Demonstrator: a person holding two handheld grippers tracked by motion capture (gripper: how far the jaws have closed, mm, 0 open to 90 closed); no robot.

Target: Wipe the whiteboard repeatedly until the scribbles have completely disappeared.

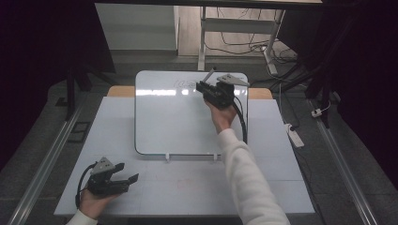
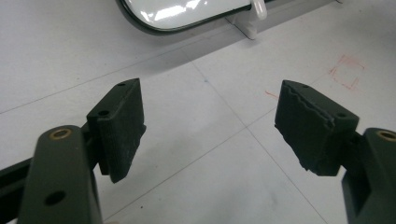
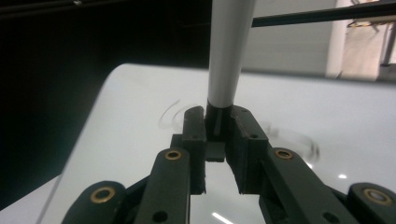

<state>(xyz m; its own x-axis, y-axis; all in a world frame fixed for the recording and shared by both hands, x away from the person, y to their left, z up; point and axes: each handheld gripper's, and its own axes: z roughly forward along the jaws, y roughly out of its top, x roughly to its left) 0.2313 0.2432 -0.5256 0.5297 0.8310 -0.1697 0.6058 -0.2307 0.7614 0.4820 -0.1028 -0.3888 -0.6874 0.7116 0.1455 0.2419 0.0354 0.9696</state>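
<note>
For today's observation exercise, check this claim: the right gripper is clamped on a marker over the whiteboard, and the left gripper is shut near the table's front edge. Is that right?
Not quite. The left gripper is open: the left gripper view shows its jaws wide apart with bare table between them. The rest holds: the right gripper is clamped on the marker over the whiteboard.

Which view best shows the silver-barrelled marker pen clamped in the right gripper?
The right gripper view: the silver-barrelled marker pen fills the frame, pinched between the right gripper. The high view shows it as a thin sliver over the glossy white whiteboard.
</note>
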